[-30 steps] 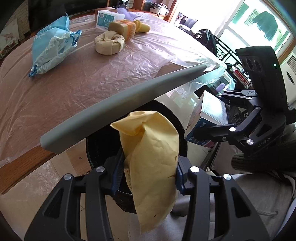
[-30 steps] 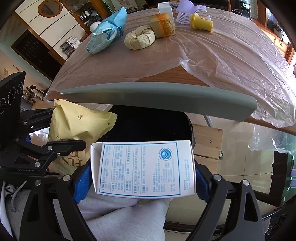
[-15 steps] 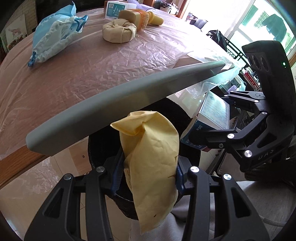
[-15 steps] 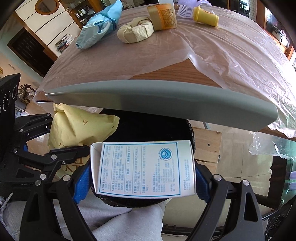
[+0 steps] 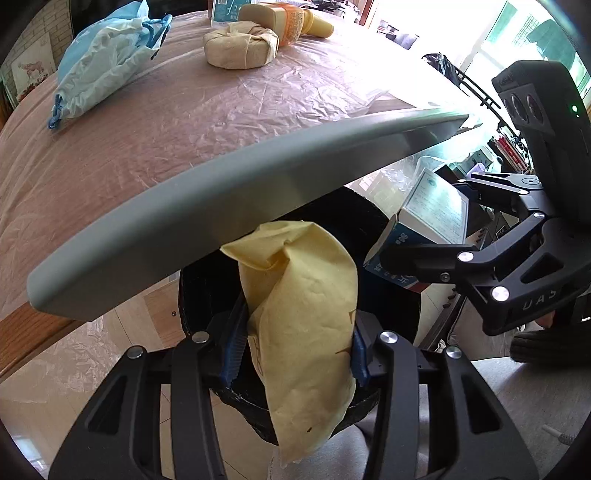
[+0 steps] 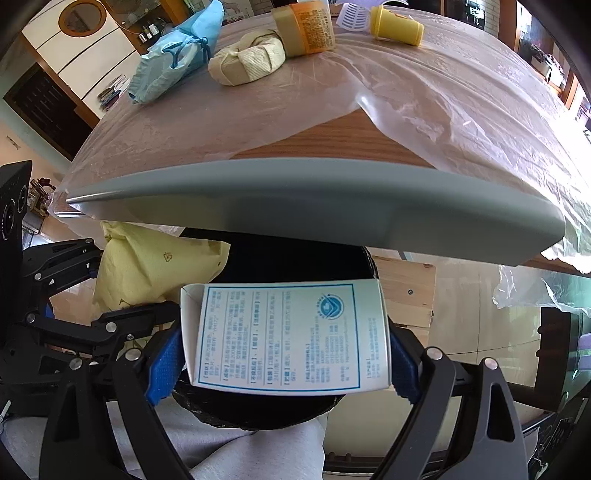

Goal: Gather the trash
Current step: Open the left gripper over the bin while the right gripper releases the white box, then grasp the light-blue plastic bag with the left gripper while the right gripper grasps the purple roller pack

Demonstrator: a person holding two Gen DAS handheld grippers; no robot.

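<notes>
My left gripper (image 5: 295, 350) clamps a crumpled yellow paper bag (image 5: 306, 325) and my right gripper (image 6: 286, 354) a white printed carton (image 6: 288, 336), both poised over the black bin (image 6: 295, 266) but unreleased, while a blue plastic bag (image 6: 177, 51), tan paper bundle (image 6: 247, 62) and yellow cup (image 6: 395, 22) remain on the table.

The grey lid (image 5: 236, 206) is jutting out over the far part of the black bin (image 6: 295, 262), blocking any way in from the table (image 6: 332, 140) side. The near part of the mouth is lying open, though the yellow bag (image 5: 303, 332) and the white box (image 6: 291, 336) are hanging side by side over it, crowding it. The bin's floor is staying dark, probably unobstructed.
</notes>
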